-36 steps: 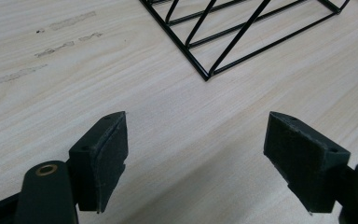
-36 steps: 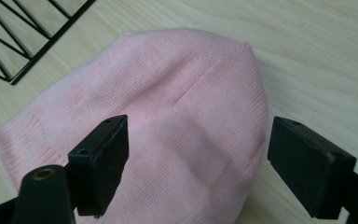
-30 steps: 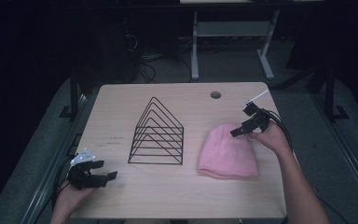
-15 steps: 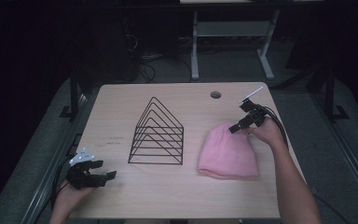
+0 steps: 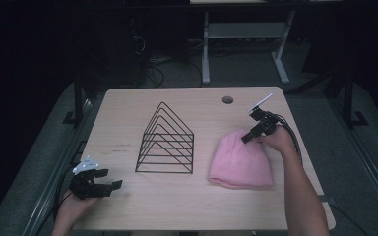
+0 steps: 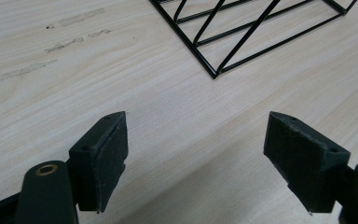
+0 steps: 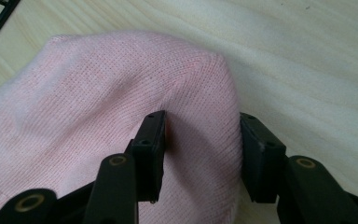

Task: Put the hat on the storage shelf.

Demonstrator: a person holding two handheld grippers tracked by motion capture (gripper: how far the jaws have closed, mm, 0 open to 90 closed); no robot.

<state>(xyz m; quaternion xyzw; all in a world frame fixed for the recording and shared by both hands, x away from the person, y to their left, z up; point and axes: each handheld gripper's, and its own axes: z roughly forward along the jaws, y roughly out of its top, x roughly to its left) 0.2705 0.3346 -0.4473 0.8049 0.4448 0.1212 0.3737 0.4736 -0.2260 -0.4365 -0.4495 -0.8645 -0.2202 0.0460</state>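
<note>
Now right claw (image 7: 200, 154) closing, pads seemingly pinching pink beanie (image 7: 98, 116); left claw (image 6: 196, 158) wide open.

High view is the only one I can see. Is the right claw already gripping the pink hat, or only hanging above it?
Observer: Gripping. In the right gripper view the right claw has just been closing on a raised fold of the pink knit hat, and both pads press the knit.
Operator: Does the left claw hold something?
Observer: No. In the left gripper view the left claw stands wide open over the bare table.
Operator: What lies in front of it?
Observer: A corner of the black wire rack, apart from the pads.
</note>
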